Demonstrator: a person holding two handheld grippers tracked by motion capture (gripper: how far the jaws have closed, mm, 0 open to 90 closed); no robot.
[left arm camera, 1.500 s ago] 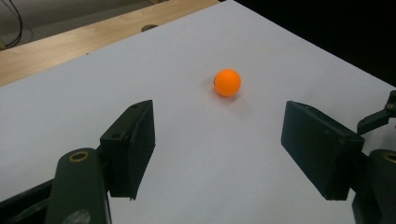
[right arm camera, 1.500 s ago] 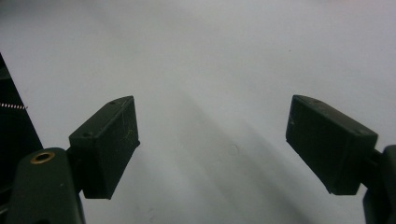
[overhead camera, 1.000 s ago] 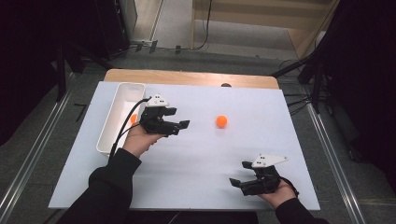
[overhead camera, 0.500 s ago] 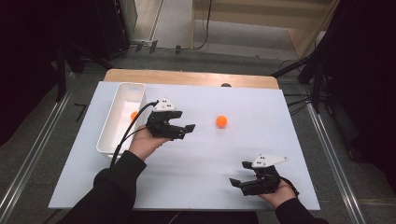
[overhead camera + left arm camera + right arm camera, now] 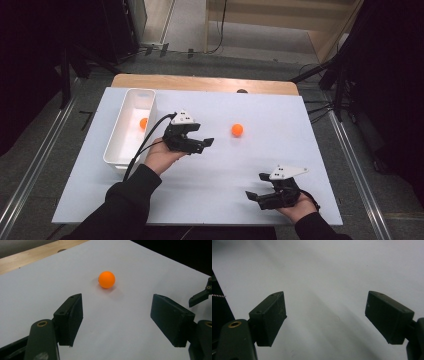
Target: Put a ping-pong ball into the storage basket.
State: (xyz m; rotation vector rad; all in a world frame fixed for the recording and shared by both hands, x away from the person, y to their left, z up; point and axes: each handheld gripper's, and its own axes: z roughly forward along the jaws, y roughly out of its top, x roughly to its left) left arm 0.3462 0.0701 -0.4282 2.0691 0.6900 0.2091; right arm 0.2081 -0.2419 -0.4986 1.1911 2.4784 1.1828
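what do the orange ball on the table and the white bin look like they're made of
Orange ball: likely smooth matte plastic, like a ping-pong ball, with even colour and soft shading without sharp glare.
White bin: probably moulded plastic with a slight sheen, thin walls and rounded corners. Neither is certain from looks alone.

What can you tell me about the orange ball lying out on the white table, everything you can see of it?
The orange ball is small, round, plain and smooth with a matte, plastic-like look. It rests alone on the white table, casting a faint shadow, right of the white bin. Nothing touches it. In the left gripper view it lies ahead of the left tool, beyond its open jaws, not between them.
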